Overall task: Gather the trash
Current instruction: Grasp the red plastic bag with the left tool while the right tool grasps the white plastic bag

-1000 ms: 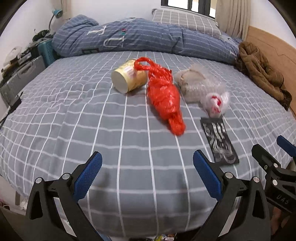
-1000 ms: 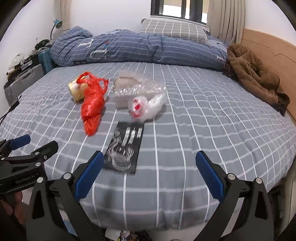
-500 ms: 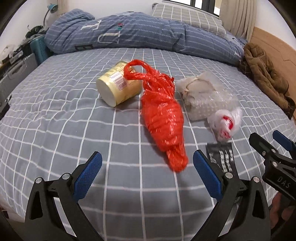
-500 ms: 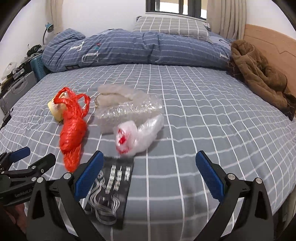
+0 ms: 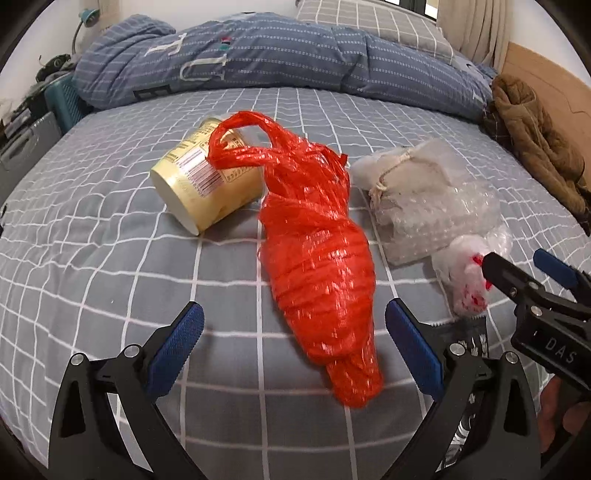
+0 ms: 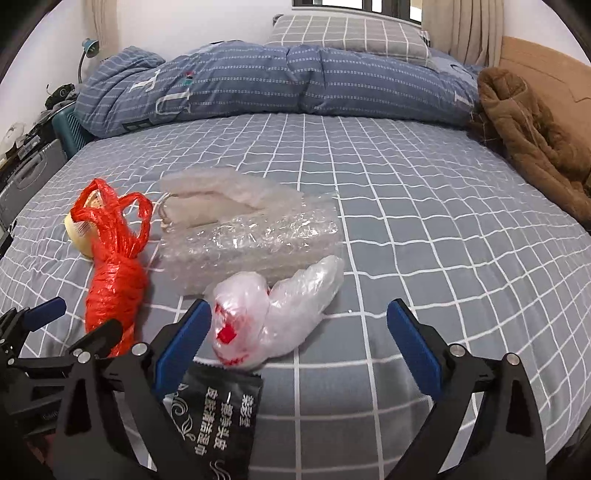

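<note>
Trash lies on the grey checked bed (image 5: 110, 266). A red plastic bag (image 5: 317, 254) lies just ahead of my open, empty left gripper (image 5: 293, 343), its lower end between the fingers. A yellow cup (image 5: 199, 184) lies on its side behind it. A bubble-wrap bundle (image 6: 251, 232) and a small clear bag with red print (image 6: 266, 310) lie ahead of my open, empty right gripper (image 6: 299, 350). A black packet (image 6: 218, 417) lies under its left finger (image 6: 181, 343). The right gripper also shows in the left wrist view (image 5: 532, 277).
A rolled blue duvet (image 6: 277, 85) and a checked pillow (image 6: 351, 33) lie at the head of the bed. A brown coat (image 6: 532, 136) lies at the right by the wooden headboard (image 6: 546, 77). Cases and clutter (image 6: 29, 162) stand left of the bed.
Both grippers have moved forward over the bed towards the trash. The red bag and the clear bag now sit much closer to the fingers. Both stay open.
</note>
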The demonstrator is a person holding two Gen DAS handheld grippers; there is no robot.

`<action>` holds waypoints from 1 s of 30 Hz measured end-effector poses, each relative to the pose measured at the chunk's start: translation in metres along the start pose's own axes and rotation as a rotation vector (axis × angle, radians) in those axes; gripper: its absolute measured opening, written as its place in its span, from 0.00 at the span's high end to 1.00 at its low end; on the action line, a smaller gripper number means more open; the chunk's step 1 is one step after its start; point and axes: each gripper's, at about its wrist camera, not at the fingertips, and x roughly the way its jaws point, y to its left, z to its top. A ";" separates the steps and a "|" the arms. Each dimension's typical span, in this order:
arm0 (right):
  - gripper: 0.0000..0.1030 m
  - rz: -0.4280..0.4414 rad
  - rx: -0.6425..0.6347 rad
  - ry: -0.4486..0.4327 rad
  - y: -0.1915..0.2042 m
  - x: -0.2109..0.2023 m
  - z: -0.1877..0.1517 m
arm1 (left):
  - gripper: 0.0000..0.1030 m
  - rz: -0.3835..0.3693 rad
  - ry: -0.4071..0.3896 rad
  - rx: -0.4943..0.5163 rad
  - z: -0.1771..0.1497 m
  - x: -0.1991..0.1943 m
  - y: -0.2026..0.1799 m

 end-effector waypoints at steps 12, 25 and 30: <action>0.35 0.105 -0.002 0.036 0.010 0.013 0.002 | 0.38 -0.028 0.056 0.055 0.001 0.027 -0.013; 0.54 0.114 -0.018 0.030 0.023 0.015 -0.001 | 0.66 -0.041 0.055 0.065 -0.003 0.030 -0.013; 0.58 0.115 -0.005 0.024 0.021 0.014 -0.001 | 0.69 -0.040 0.055 0.058 -0.004 0.028 -0.010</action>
